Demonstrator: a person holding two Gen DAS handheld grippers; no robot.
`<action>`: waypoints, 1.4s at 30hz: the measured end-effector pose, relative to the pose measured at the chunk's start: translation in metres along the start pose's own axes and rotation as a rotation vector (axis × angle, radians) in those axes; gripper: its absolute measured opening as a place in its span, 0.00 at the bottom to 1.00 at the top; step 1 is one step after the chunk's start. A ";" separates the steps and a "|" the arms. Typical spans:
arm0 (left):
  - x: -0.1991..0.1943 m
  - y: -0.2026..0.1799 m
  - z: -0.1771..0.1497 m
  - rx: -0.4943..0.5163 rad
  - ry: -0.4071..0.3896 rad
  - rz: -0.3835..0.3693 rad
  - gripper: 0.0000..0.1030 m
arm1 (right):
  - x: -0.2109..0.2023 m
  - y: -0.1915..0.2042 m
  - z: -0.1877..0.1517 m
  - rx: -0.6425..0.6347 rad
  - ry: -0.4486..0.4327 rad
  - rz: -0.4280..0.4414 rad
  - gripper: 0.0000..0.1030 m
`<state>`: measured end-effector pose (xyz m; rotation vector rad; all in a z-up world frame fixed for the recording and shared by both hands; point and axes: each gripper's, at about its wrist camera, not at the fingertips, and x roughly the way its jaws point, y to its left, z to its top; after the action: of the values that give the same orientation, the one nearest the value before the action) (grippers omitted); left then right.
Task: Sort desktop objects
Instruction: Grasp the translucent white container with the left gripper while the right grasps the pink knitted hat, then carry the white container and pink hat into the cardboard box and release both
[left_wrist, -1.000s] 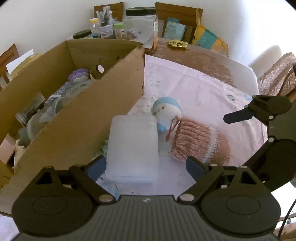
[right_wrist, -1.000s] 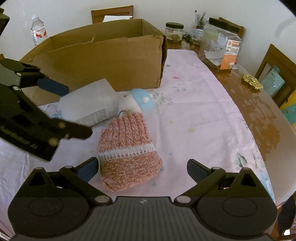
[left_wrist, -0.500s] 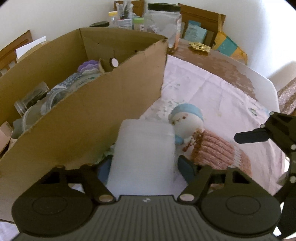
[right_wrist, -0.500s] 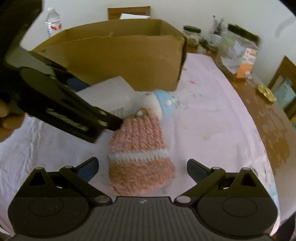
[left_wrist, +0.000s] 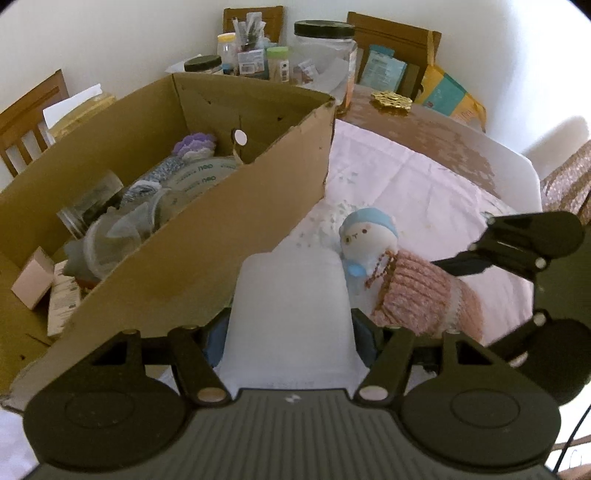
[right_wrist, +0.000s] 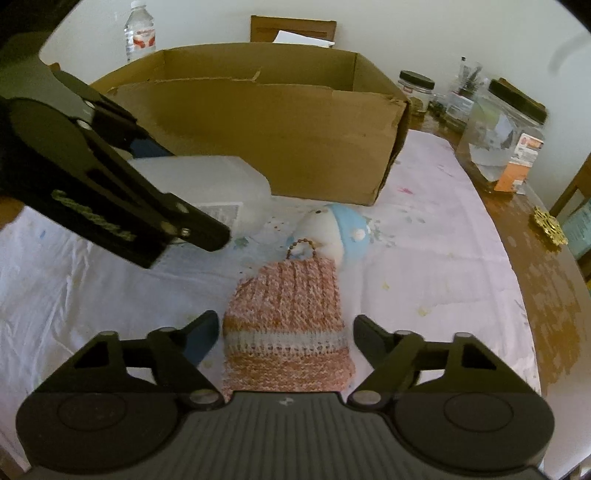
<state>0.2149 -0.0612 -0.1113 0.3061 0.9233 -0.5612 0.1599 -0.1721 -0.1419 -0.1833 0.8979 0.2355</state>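
Right gripper (right_wrist: 284, 339), jaws just closing, straddles a pink knitted pouch (right_wrist: 286, 325) on the white tablecloth (right_wrist: 424, 258); a brown cardboard box (right_wrist: 280, 136) stands behind.

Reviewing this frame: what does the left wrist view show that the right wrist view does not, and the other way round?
Only the left wrist view looks into the cardboard box, showing its contents, among them a purple knitted piece and clear plastic lids. Only the right wrist view shows the water bottle behind the box. Both show the left tool clamping the frosted plastic container, the right tool around the pink knitted hat, which lies between its pads, the small plush doll and the large lidded jar.
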 end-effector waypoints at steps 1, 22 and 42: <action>-0.002 0.000 0.000 0.001 -0.001 0.001 0.64 | 0.000 0.000 0.001 -0.002 -0.001 0.001 0.70; -0.074 0.000 0.020 0.064 -0.081 0.000 0.64 | -0.053 0.006 0.036 -0.075 -0.080 -0.043 0.66; -0.103 0.033 0.044 0.004 -0.130 0.010 0.64 | -0.089 0.003 0.080 -0.127 -0.151 -0.053 0.66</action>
<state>0.2140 -0.0224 -0.0013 0.2743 0.7946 -0.5675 0.1651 -0.1598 -0.0232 -0.3025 0.7280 0.2536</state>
